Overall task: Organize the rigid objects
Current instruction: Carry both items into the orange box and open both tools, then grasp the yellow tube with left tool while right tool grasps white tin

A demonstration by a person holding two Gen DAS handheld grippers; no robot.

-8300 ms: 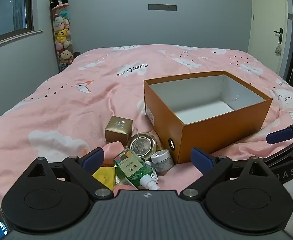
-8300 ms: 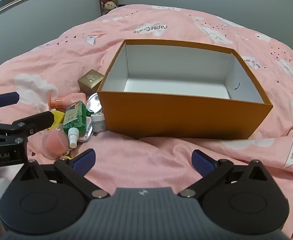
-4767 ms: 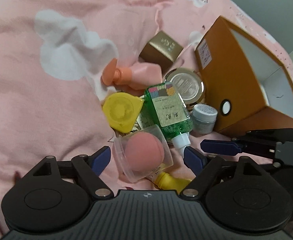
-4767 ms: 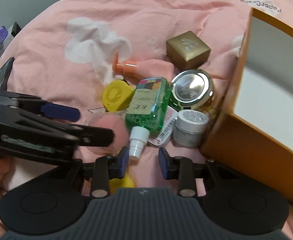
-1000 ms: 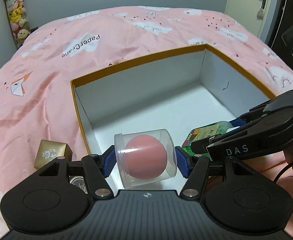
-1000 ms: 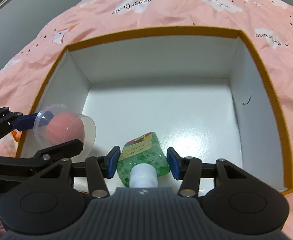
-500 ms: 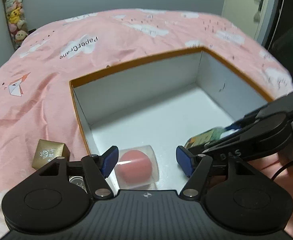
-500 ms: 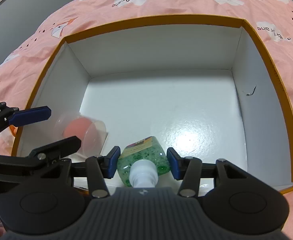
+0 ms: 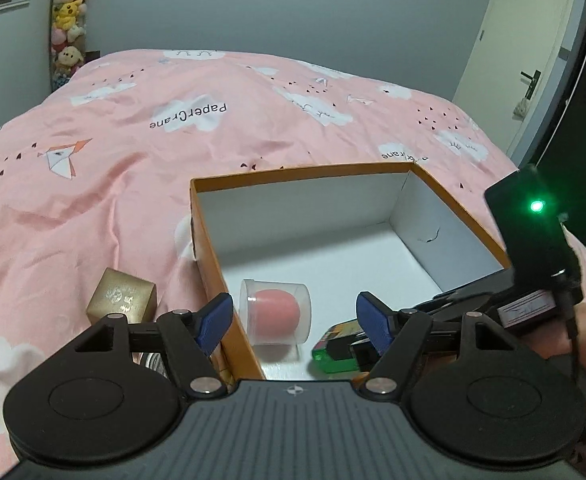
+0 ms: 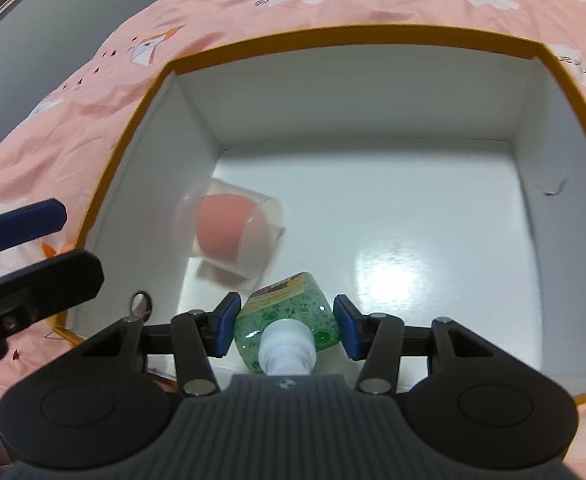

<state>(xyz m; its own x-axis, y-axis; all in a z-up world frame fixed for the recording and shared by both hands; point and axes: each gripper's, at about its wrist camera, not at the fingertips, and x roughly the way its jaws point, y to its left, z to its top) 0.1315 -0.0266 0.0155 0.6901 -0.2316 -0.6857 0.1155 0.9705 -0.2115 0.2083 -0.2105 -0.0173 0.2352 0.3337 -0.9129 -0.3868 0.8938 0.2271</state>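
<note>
The left hand-held gripper [image 9: 293, 316] has let go: its jaws stand apart, and the clear case with the pink sponge [image 10: 229, 232] now lies on the floor of the orange box [image 10: 353, 34], at the lower left. So 1 item is stored. The right hand-held gripper [image 10: 285, 330] stays clamped on the green sanitizer bottle [image 10: 289, 316], low inside the box; releasing it seems next.

A clear capsule with a pink sponge [image 9: 276, 313] lies on its side on the orange box's [image 9: 301, 169] white floor; beside it, the green bottle [image 10: 289, 317], cap nearest the camera.
</note>
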